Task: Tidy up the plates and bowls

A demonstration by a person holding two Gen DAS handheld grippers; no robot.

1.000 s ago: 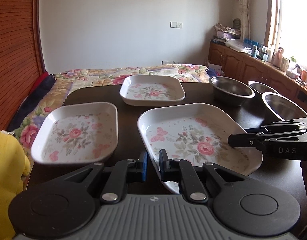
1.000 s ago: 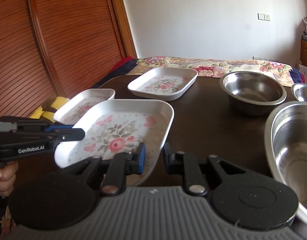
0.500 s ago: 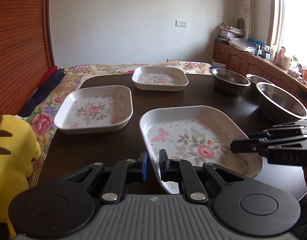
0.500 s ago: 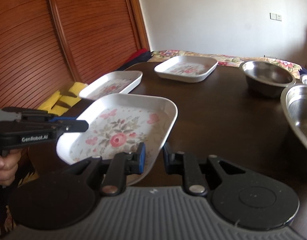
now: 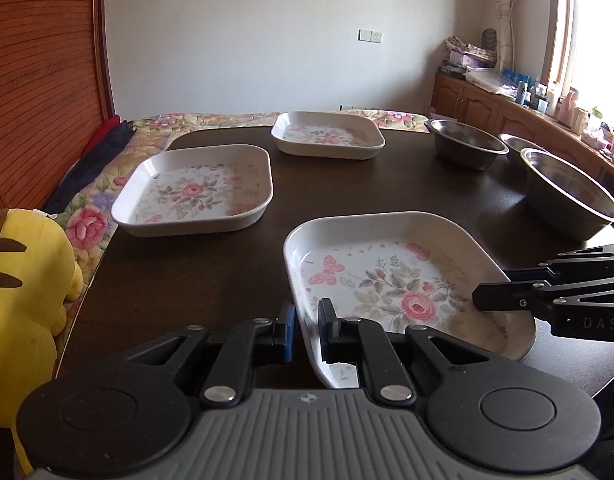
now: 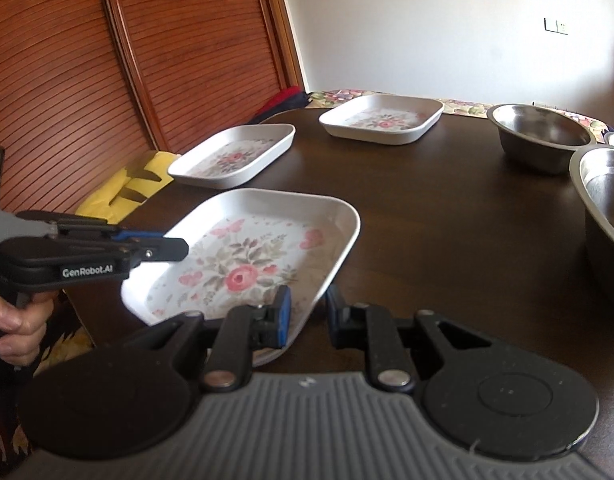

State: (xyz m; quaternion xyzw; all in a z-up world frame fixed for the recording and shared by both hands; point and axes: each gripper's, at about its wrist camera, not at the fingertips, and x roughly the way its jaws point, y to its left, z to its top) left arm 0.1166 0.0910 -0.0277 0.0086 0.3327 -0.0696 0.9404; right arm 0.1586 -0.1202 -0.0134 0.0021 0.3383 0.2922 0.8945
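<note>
Near plate: a white floral plate (image 5: 391, 280) sits over the near edge of the dark table (image 5: 347, 184), its rim corners caught on either side; whether its base touches the wood I cannot tell
Left gripper: the left gripper (image 5: 305, 330) has its two fingers clamped across the plate's near left rim
Right gripper: the right gripper (image 6: 307, 312) straddles the near right rim, one blue pad inside the wall, one black finger outside; it looks clamped on, though the contact is partly hidden
Step in hand: by my reading, a two-handed carry of this plate toward a stack
Next move: likely bring it level over the middle plate (image 5: 195, 190) at the left and seat it inside, both sides letting go together
Other plates: a far plate (image 5: 327, 135) lies well apart at the table's back
Bowls: three steel bowls (image 5: 467, 148) cluster at the right, untouched
Beside table: a yellow plush toy (image 5: 23, 272) at the left edge
</note>
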